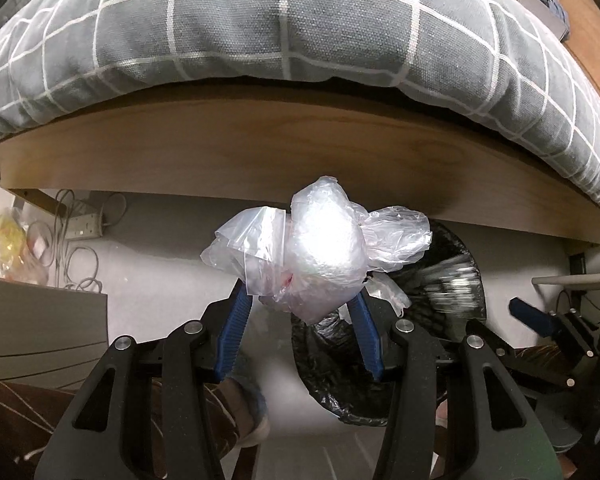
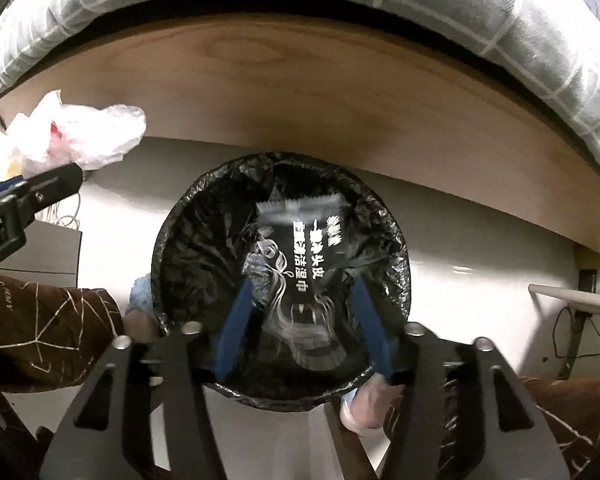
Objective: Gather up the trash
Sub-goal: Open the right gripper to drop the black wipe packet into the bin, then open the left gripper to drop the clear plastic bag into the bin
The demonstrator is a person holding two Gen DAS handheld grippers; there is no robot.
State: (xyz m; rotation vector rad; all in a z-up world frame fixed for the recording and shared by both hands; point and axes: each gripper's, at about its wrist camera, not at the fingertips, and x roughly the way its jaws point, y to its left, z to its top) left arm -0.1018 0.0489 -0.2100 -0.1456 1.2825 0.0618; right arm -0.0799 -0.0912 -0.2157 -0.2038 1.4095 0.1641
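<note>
My left gripper (image 1: 300,296) is shut on a crumpled bundle of clear plastic bags (image 1: 324,248), held above the floor beside the bin's left rim. The same bundle (image 2: 80,136) shows at the upper left of the right wrist view, with the left gripper's fingers (image 2: 52,184) below it. My right gripper (image 2: 304,292) points straight down over a round bin lined with a black bag (image 2: 172,232). Its blue fingers (image 2: 236,312) stand apart. Between them lies a black wrapper with white print (image 2: 300,264), blurred, and the pads do not press on it. The bin (image 1: 332,384) sits low right in the left view.
A bed with a grey checked quilt (image 1: 284,28) and a wooden side board (image 1: 260,152) runs right behind the bin. A power strip with cables (image 1: 80,226) and a grey box (image 1: 40,320) lie at the left. The person's legs in brown patterned trousers (image 2: 52,328) flank the bin.
</note>
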